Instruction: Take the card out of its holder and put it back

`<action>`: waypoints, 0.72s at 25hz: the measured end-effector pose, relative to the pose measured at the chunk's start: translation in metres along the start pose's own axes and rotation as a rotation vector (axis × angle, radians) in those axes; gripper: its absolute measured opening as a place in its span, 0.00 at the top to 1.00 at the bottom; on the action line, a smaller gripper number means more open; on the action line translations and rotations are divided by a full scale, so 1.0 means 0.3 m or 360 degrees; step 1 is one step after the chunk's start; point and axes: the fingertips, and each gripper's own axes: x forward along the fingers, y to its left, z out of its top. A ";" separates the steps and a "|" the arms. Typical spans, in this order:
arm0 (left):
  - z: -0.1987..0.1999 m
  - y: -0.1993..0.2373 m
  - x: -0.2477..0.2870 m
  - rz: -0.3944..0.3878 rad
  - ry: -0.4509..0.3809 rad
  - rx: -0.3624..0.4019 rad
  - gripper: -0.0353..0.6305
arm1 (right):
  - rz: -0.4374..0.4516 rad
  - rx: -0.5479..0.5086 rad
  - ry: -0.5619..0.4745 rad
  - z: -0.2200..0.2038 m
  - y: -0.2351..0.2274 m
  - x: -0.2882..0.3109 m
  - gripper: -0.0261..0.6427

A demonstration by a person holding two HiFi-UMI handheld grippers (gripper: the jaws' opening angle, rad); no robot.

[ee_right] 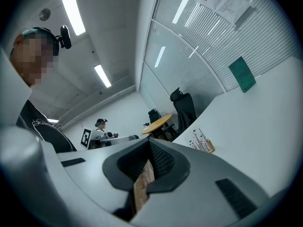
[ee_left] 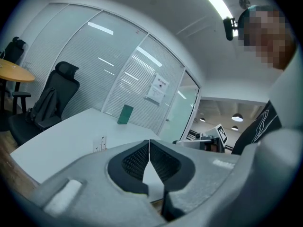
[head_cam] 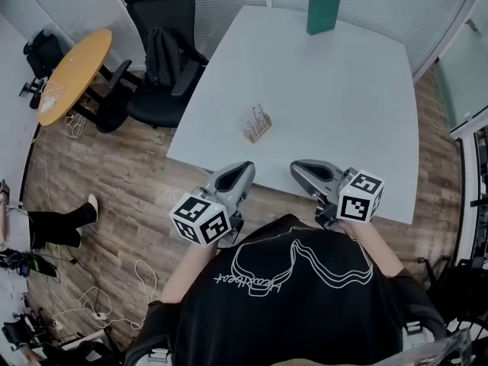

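Wood-plank floor [head_cam: 114, 197] and slatted glass walls [ee_left: 118, 70] surround my smooth white table [head_cam: 328, 113]. A black chair [head_cam: 164, 52] and a round wooden table [head_cam: 76, 71] stand to its left. A green book [head_cam: 323, 11] stands upright at the far edge. The card holder [head_cam: 257, 124], a small wooden block with upright clear cards, sits near the front edge. My left gripper [head_cam: 244, 166] and right gripper [head_cam: 299, 166] are both pinched together, empty.

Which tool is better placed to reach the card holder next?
Left, probably. The left tool is nearer the card holder, almost straight behind it; the right tool sits further to the side. Both are shut and empty.
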 end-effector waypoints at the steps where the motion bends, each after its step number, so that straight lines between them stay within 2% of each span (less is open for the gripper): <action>1: 0.001 0.022 0.007 0.0002 0.0005 -0.0001 0.92 | -0.0006 0.0008 0.0000 0.001 -0.013 0.013 0.95; 6: 0.012 0.127 0.044 -0.0017 -0.0015 0.0045 0.92 | -0.0044 0.0031 -0.0002 0.010 -0.071 0.071 0.95; 18: -0.048 0.353 0.166 0.0042 0.0091 0.0065 0.92 | -0.0147 0.0083 -0.0013 0.004 -0.192 0.110 0.95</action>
